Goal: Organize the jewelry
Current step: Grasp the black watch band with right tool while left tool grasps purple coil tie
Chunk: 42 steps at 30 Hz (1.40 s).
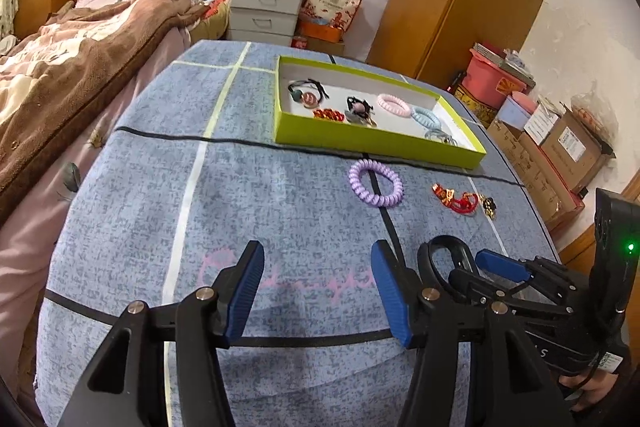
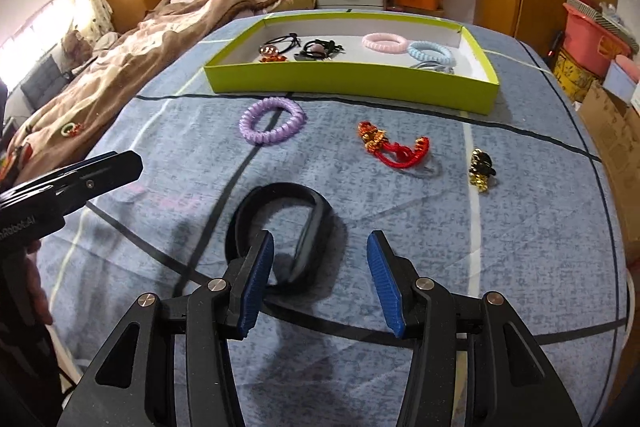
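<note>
Black headband (image 2: 280,227) lies btwn my right gripper (image 2: 320,279) jaws, wide, pads not pressing. Left gripper (image 1: 316,291) wide, empty. Purple coil tie (image 2: 272,121) ahead, green tray (image 2: 352,79) beyond it.

A black headband (image 2: 280,227) is seen lying flat on the blue cloth. Beyond it, a purple coil tie (image 2: 272,121), a red-gold ornament (image 2: 394,147) and a black-gold clip (image 2: 482,167) are spread before the green tray (image 2: 352,81), in which more ties are held.
</note>
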Available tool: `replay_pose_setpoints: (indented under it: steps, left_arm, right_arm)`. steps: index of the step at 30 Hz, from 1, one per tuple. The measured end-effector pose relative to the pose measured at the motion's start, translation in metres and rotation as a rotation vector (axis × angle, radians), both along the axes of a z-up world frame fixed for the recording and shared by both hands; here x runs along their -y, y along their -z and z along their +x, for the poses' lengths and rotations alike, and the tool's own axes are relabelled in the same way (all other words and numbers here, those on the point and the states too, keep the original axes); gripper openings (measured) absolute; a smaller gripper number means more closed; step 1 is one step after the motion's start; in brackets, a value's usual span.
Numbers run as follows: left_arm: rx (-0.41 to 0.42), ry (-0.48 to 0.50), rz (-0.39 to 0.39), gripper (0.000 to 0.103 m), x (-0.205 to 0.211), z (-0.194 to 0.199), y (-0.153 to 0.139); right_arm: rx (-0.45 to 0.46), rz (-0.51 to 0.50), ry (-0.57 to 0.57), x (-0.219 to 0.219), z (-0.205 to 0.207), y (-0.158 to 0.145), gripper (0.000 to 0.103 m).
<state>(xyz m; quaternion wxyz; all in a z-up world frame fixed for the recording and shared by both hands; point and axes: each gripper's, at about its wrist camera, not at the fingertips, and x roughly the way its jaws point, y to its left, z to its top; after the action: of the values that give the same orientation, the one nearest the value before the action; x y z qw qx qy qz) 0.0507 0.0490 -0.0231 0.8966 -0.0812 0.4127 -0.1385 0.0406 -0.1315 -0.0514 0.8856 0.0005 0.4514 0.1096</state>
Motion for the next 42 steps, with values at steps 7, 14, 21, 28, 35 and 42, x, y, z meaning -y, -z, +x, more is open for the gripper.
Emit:
replay_pose_setpoints:
  steps: [7, 14, 21, 28, 35, 42]
  left_arm:
    - [-0.045, 0.031, -0.014, 0.058, 0.012, 0.008, 0.006]
    - [-0.057, 0.038, -0.013, 0.058, 0.02, 0.016, 0.008]
    - [-0.062, 0.045, -0.015, 0.058, 0.031, 0.033, 0.008]
    - [-0.064, 0.033, -0.028, 0.058, 0.044, 0.057, 0.009]
    - [-0.091, 0.016, 0.059, 0.058, 0.062, 0.078, 0.02]
    - [-0.059, 0.006, 0.203, 0.048, 0.078, 0.083, 0.02]
  right_arm:
    - [0.008, 0.003, -0.01, 0.006, -0.003, 0.0, 0.016]
    - [0.019, 0.01, -0.007, 0.015, -0.004, -0.002, 0.013]
    - [0.035, 0.032, 0.043, 0.041, -0.005, -0.009, 0.013]
    - [0.055, 0.061, 0.077, 0.063, -0.003, -0.017, 0.013]
    - [0.061, 0.079, 0.085, 0.075, -0.001, -0.017, 0.013]
    - [0.071, 0.094, 0.082, 0.08, 0.004, -0.021, 0.013]
